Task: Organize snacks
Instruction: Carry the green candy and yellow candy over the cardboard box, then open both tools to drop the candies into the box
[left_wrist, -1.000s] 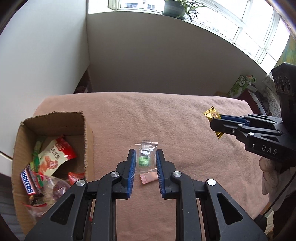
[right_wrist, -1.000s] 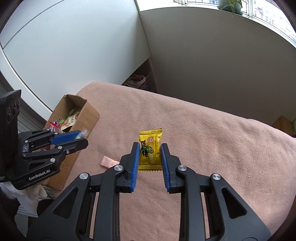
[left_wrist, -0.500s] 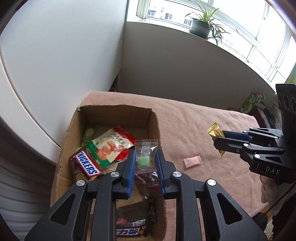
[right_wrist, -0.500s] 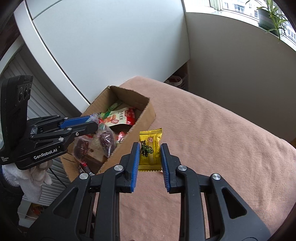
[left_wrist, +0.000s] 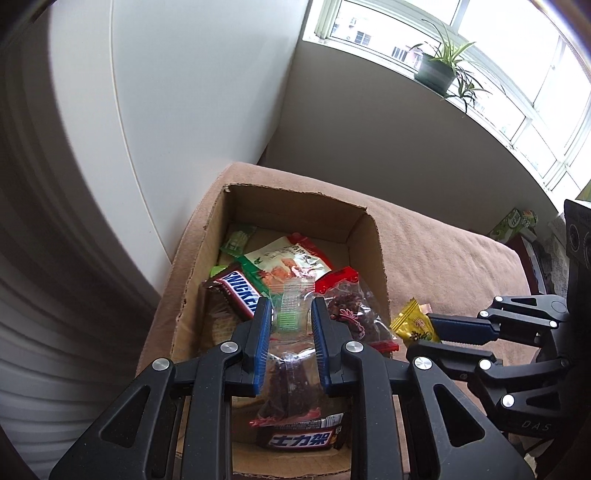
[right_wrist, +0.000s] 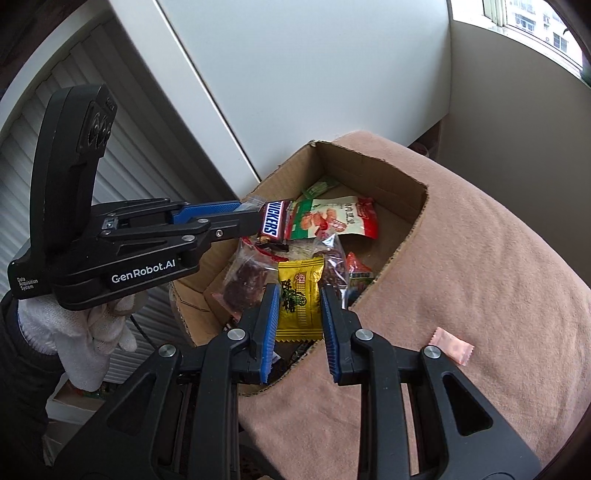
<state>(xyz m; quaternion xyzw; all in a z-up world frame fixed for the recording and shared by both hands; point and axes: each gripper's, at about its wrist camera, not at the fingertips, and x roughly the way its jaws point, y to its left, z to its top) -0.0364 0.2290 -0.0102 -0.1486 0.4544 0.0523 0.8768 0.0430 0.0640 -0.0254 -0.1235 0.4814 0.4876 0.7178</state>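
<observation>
Both snacks over the cardboard box, ready to drop

The left gripper, jaws clamped narrow on a clear sachet with a green sweet, hangs above the middle of the cardboard box, so that sachet has only to fall straight down. The right gripper pinches a yellow candy packet upright, long axis along the jaws, just inside the box's near rim; it sits closer to the edge and, by my reading, needs a little more reach inward. A pink sweet lies on the brown-covered counter beside the right gripper, well clear of the box.
</observation>
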